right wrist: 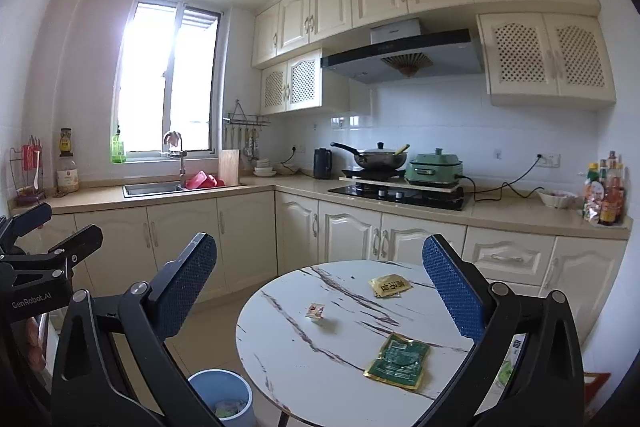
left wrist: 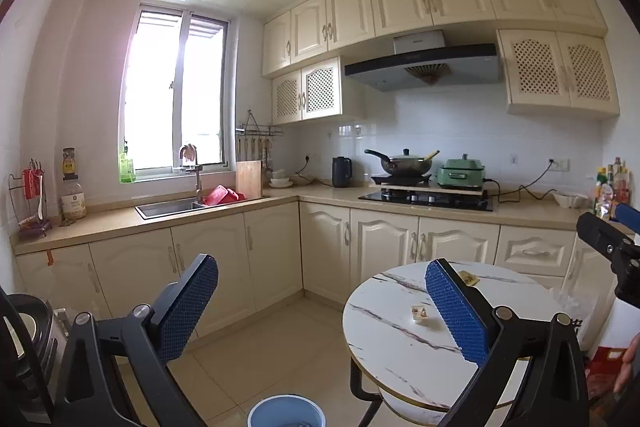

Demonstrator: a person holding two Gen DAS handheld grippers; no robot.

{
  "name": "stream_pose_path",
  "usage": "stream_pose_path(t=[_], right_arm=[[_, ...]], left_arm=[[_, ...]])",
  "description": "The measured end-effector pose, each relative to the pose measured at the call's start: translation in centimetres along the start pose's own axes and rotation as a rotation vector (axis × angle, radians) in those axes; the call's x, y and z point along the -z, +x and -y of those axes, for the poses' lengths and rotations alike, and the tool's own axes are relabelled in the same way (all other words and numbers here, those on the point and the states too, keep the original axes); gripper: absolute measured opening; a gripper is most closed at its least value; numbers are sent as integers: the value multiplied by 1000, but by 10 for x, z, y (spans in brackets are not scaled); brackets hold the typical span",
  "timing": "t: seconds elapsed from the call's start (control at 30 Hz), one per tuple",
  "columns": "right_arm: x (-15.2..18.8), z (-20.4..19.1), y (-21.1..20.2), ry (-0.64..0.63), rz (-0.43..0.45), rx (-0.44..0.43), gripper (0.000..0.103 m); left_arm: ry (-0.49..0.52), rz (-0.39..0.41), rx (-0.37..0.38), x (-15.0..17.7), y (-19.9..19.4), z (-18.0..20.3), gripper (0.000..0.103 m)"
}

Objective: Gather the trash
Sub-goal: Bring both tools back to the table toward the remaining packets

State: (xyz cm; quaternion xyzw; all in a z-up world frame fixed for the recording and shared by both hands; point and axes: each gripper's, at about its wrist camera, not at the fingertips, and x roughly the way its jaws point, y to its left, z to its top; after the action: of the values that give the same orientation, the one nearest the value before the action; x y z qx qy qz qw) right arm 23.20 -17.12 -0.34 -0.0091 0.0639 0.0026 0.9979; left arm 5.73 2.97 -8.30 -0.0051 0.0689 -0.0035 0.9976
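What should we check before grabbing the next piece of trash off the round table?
1. Trash left on the marble table: ok. A green packet, a yellow packet and a small wrapper lie there, apart from each other.
2. Left gripper free: ok, jaws wide, nothing between them.
3. Right gripper free: ok, jaws wide, nothing between them.
4. Blue bin in place: ok, on the floor beside the table, top open.
5. Room in the bin: cannot tell. Some trash shows inside, but how full it is stays hidden.
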Motion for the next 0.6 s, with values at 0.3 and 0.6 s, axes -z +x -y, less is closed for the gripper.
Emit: stream_pose_path(t=[0.3,0.6], right_arm=[[47,63,52,116,-218,95,103],[124,117,123,225,-476,136,103]], left_arm=[[5,-110,5,1,57,-2,102],[44,-294,89,-27,183,28,102]])
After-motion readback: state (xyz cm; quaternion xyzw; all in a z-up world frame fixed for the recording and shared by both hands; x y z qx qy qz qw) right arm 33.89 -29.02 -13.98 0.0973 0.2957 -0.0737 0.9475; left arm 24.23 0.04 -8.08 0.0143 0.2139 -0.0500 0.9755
